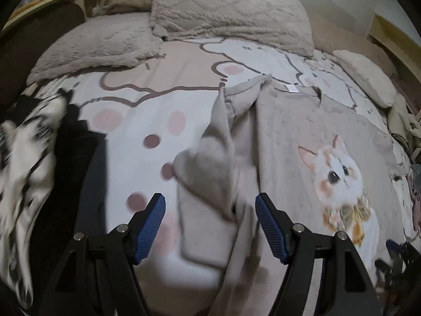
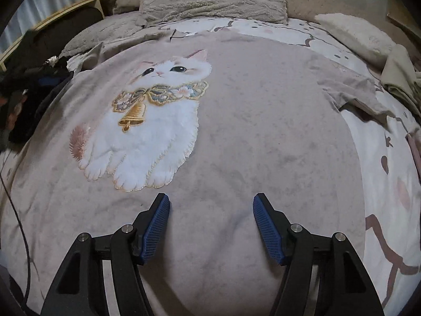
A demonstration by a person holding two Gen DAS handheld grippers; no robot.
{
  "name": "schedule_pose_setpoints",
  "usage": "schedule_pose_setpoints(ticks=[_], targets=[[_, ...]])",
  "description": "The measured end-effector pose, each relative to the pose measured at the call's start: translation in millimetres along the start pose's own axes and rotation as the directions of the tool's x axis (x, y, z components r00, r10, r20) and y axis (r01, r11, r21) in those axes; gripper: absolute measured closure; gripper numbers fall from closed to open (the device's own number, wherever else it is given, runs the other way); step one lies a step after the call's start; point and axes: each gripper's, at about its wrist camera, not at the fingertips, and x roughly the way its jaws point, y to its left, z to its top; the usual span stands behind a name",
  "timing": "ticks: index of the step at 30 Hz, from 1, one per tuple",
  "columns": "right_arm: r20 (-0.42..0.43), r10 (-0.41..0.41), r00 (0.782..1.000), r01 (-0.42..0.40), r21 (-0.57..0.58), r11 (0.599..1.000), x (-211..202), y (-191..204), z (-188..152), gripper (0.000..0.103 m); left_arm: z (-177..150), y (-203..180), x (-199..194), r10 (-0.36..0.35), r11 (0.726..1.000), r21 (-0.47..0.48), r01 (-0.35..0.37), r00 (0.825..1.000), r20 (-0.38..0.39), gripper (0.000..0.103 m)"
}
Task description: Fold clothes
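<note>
Bed [image 2: 389,210] with patterned cover. Grey cat-print shirt [image 2: 236,131] lay mid-frame, front up; left-hand sleeve [image 1: 221,142] folded inward, the other untouched. Left tongs [image 1: 210,205] and right tongs [image 2: 210,205]: apart, empty. Folding barely begun.

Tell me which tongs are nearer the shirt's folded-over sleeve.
Left. The left tongs hang open right over the folded sleeve on the shirt. The right tongs are open over its plain front below the cat print.
</note>
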Motion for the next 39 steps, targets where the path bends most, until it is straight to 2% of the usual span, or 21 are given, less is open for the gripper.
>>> schedule_pose_setpoints(ticks=[1, 2, 3, 6, 8, 9, 14, 17, 18, 19, 21, 23, 24, 27, 28, 29, 30, 33, 34, 37, 39], targets=[[0.004, -0.003, 1.0, 0.003, -0.002, 1.0, 0.3, -1.0, -0.5, 0.036, 3.8, 1.5, 8.8, -0.024, 1.0, -0.016, 0.024, 0.999, -0.034, 0.076], [0.007, -0.005, 1.0, 0.005, -0.004, 1.0, 0.5, -2.2, -1.0, 0.035, 6.0, 2.8, 14.7, -0.043, 0.999, -0.029, 0.041, 0.997, -0.058, 0.084], [0.011, -0.007, 1.0, 0.007, -0.006, 1.0, 0.6, -3.3, -1.5, 0.035, 8.5, 3.6, 18.2, -0.044, 0.999, -0.031, 0.042, 0.997, -0.066, 0.086], [0.021, 0.004, 1.0, -0.004, 0.003, 1.0, 0.0, -8.4, -4.2, 0.035, 17.7, 11.3, 15.2, 0.023, 0.999, -0.028, -0.024, 0.998, -0.054, 0.088], [0.025, 0.011, 1.0, -0.011, 0.007, 1.0, 0.1, -10.4, -4.7, 0.034, 28.7, 21.0, 5.8, 0.074, 0.996, -0.04, -0.075, 0.997, -0.024, 0.097], [0.026, 0.013, 1.0, -0.013, 0.006, 1.0, 0.4, -10.5, -4.5, 0.033, 36.6, 25.6, -0.9, 0.117, 0.993, -0.033, -0.117, 0.993, 0.0, 0.097], [0.031, 0.008, 0.999, -0.008, -0.005, 1.0, 2.6, -7.8, -4.6, 0.03, 84.1, 46.8, -34.9, 0.278, 0.96, -0.008, -0.278, 0.955, 0.108, 0.102], [0.033, 0.006, 0.999, -0.006, -0.006, 1.0, 3.1, -7.4, -4.7, 0.03, 110.3, 52.1, -58.5, 0.351, 0.934, 0.003, -0.358, 0.916, 0.196, 0.102], [0.033, 0.007, 0.999, -0.007, -0.006, 1.0, 3.2, -7.3, -4.8, 0.029, 117.6, 53.5, -65.3, 0.351, 0.933, 0.002, -0.36, 0.912, 0.214, 0.102], [0.033, 0.009, 0.999, -0.009, -0.006, 1.0, 3.4, -7.8, -4.9, 0.029, 121.5, 54.9, -68.6, 0.326, 0.943, 0.0, -0.333, 0.924, 0.2, 0.102], [0.032, 0.011, 0.999, -0.011, -0.005, 1.0, 4.0, -7.3, -4.5, 0.028, 118.0, 51.8, -61.4, 0.243, 0.969, 0.021, -0.246, 0.965, 0.103, 0.091], [0.034, 0.01, 0.999, -0.009, -0.009, 1.0, 4.2, -6.7, -4.8, 0.027, 97.5, 39.7, -46.6, 0.198, 0.978, 0.056, -0.2, 0.98, 0.027, 0.024], [0.035, 0.008, 0.999, -0.008, -0.01, 1.0, 4.7, -5.6, -4.9, 0.026, 85.3, 32.5, -39.7, 0.203, 0.976, 0.075, -0.204, 0.979, 0.018, 0.017], [0.035, 0.007, 0.999, -0.006, -0.015, 1.0, 6.0, -3.5, -5.0, 0.025, 55.2, 22.4, -13.6, 0.219, 0.971, 0.104, -0.215, 0.975, -0.038, 0.017], [0.036, 0.007, 0.999, -0.006, -0.015, 1.0, 5.8, -3.3, -5.0, 0.025, 47.7, 24.3, -3.8, 0.224, 0.972, 0.09, -0.217, 0.972, -0.068, 0.023], [0.037, 0.009, 0.999, -0.009, -0.014, 1.0, 5.6, -3.6, -5.2, 0.025, 42.5, 27.4, 4.8, 0.228, 0.972, 0.073, -0.222, 0.969, -0.094, 0.038], [0.038, 0.01, 0.999, -0.01, -0.012, 1.0, 5.7, -3.5, -5.2, 0.025, 38.3, 32.5, 12.7, 0.226, 0.974, 0.047, -0.222, 0.967, -0.121, 0.045], [0.037, 0.007, 0.999, -0.006, -0.014, 1.0, 6.2, -1.8, -5.0, 0.025, 29.2, 44.6, 27.8, 0.174, 0.981, -0.051, -0.185, 0.97, -0.171, 0.074], [0.038, 0.006, 0.999, -0.006, -0.014, 1.0, 6.3, -1.3, -5.0, 0.025, 27.1, 45.3, 30.8, 0.169, 0.981, -0.062, -0.182, 0.97, -0.173, 0.097], [0.041, 0.01, 0.999, -0.009, -0.012, 1.0, 6.2, -1.5, -5.7, 0.024, 33.6, 46.2, 21.8, 0.217, 0.974, -0.04, -0.223, 0.97, -0.113, 0.099], [0.043, 0.008, 0.999, -0.007, -0.013, 1.0, 6.4, -0.7, -6.0, 0.024, 52.5, 49.6, 3.6, 0.288, 0.957, -0.012, -0.289, 0.957, -0.034, 0.099]])
